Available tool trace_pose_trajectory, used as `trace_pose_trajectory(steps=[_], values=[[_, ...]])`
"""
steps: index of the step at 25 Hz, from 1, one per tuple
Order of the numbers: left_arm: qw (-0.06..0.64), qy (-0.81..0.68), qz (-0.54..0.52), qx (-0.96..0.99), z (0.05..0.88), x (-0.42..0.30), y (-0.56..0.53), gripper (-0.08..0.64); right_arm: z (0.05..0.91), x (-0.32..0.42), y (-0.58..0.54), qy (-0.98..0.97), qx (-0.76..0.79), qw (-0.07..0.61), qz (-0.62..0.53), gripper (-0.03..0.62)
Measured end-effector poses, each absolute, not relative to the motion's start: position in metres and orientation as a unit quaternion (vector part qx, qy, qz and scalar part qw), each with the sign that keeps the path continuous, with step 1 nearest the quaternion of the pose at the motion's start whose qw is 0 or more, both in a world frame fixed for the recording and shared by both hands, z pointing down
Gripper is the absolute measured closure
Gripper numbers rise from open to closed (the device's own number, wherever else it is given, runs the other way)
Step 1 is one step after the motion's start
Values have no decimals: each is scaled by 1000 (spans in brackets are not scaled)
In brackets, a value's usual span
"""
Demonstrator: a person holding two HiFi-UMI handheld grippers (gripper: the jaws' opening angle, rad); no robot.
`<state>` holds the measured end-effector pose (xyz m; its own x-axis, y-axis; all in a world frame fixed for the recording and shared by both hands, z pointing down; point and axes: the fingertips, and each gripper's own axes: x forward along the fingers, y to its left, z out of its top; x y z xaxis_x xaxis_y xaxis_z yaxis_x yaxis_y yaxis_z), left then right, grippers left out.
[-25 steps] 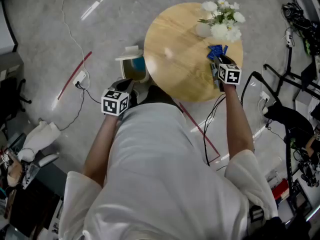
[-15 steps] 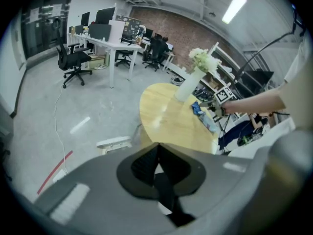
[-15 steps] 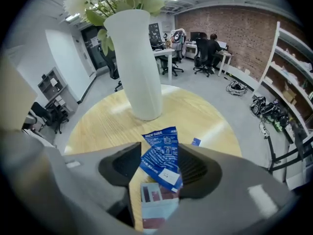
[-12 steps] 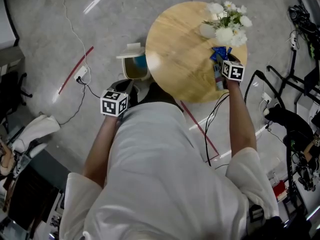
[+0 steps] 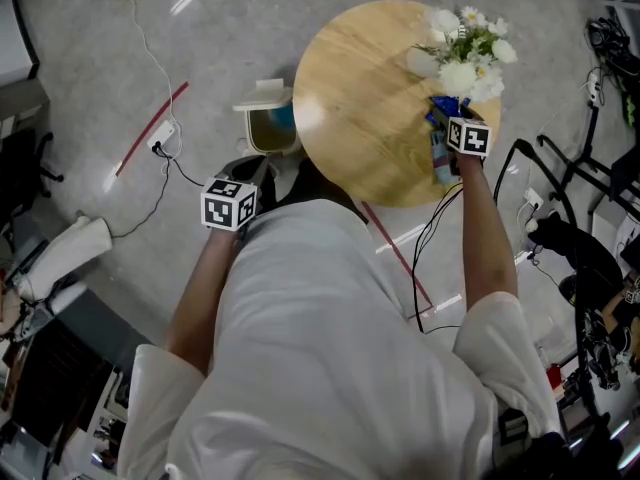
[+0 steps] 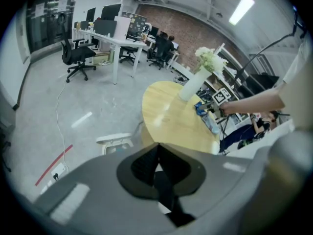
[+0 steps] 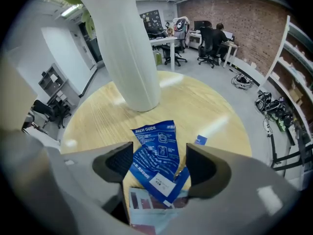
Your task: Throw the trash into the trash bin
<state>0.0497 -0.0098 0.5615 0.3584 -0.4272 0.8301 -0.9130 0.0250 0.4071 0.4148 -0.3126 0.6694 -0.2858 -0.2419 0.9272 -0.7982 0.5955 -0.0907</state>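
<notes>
I work from the round wooden table (image 5: 365,118) and place everything against it. My right gripper (image 7: 157,166) hangs steeply nose-down over the table's right side. Its jaws have just been opening and now stand spread wide. A blue wrapper (image 7: 155,148) lies flat on the tabletop between them, with printed panels and a white label. Neither pad presses on it, and I see a gap on both sides. Under the wrapper's near end sits a pale packet (image 7: 149,204) with reddish patches, also on the table. I cannot tell where it ends, because the gripper body covers its lower part. A small blue scrap (image 7: 200,140) lies on the bare wood to the right of the wrapper. A white vase (image 7: 129,48) of white flowers stands upright on the table, beyond the wrapper.

My left gripper (image 6: 156,156) is off the table, over the floor by its near left edge. Its dark jaws are pressed together with nothing between them. The trash bin (image 5: 268,130) stands on the floor just beside the table's left edge, with its white lid swung up and its mouth open. A red tape line (image 5: 150,140) crosses the floor to the left of the table.
</notes>
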Motion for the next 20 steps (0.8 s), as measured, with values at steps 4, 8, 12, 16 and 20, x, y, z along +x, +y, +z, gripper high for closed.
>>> trace_pose_trajectory(steps=[4,8,12,16,20], values=[[507,-514,241,649,564,50,-8,554,679,415,-313,-745,335,498,291,255],[511,-516,239,645,566,51,-6,554,684,411,-314,-742,330,502,298,281],[513,-516,237,644,567,52,-9,555,677,402,-320,-751,330,500,276,414],[511,-516,233,647,565,55,-11,554,670,396,-319,-760,326,497,264,511],[507,-517,230,651,564,52,-9,555,664,393,-314,-763,324,493,264,515]])
